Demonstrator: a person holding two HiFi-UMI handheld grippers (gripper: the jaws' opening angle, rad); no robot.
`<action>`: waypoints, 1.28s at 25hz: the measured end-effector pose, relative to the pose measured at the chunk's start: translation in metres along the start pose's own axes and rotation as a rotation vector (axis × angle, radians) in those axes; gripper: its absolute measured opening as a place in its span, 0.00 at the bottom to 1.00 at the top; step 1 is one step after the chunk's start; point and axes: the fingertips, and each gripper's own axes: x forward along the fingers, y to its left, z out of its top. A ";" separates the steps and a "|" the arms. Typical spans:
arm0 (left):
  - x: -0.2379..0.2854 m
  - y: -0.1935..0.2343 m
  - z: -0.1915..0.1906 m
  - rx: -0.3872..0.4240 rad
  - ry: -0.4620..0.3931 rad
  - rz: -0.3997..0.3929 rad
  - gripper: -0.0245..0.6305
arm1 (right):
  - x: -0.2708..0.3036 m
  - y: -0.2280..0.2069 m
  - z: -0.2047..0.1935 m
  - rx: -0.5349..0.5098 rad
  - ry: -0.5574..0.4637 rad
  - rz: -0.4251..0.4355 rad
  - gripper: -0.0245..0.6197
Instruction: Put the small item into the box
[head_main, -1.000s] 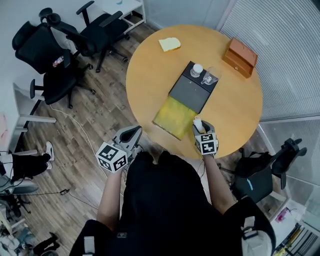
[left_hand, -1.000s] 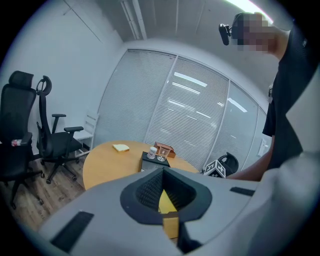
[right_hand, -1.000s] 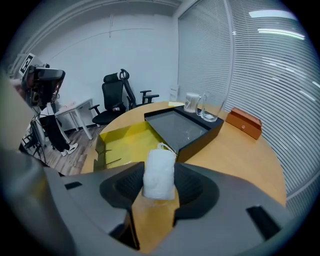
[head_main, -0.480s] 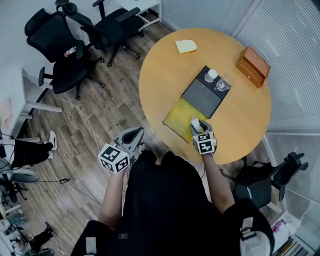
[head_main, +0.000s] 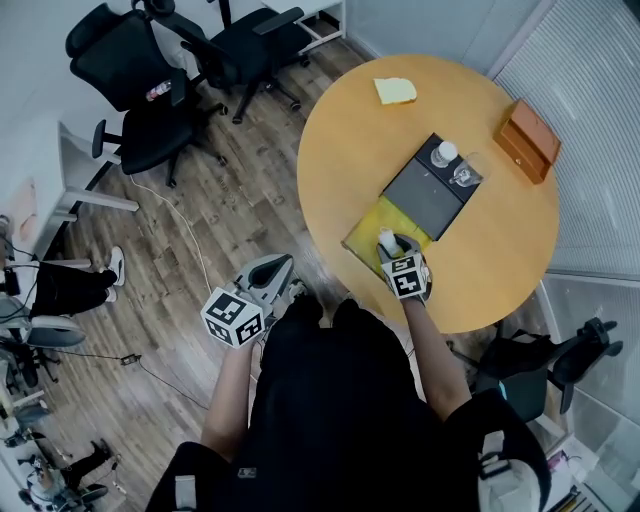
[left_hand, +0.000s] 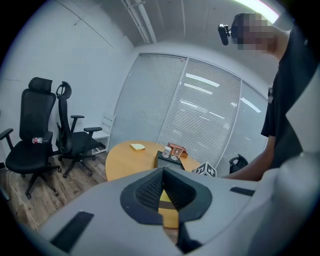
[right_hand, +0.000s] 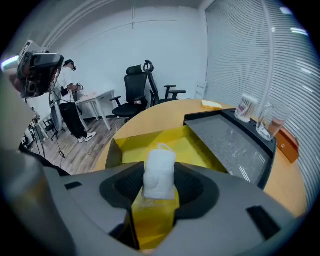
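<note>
A small white item (right_hand: 159, 171) sits pinched between the jaws of my right gripper (right_hand: 159, 189), which is shut on it. In the head view the right gripper (head_main: 391, 246) hangs over the near end of the open box, whose yellow inside (head_main: 368, 236) faces me and whose dark grey lid (head_main: 432, 192) lies flat beyond it. The white item (head_main: 385, 239) shows at the gripper's tip. My left gripper (head_main: 281, 270) is off the table at the left, over the wood floor, its jaws shut with nothing between them (left_hand: 163, 192).
On the round wooden table (head_main: 340, 170) stand a white bottle (head_main: 443, 154) and a clear glass (head_main: 463, 175) on the lid's far end, a brown case (head_main: 527, 140) far right, and a yellow pad (head_main: 395, 91). Black office chairs (head_main: 150, 70) stand on the floor at the left.
My right gripper has carried the white item forward from the table's near edge to above the yellow box. The left gripper has stayed off the table.
</note>
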 end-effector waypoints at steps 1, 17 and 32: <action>-0.001 0.000 0.000 0.000 0.000 0.003 0.05 | 0.003 0.001 0.000 -0.002 0.008 0.003 0.32; 0.003 0.006 0.001 -0.006 0.014 0.011 0.05 | 0.031 0.009 -0.004 -0.076 0.104 0.034 0.32; 0.017 0.001 0.009 0.008 0.003 -0.020 0.05 | 0.016 -0.002 0.007 0.007 0.011 0.020 0.35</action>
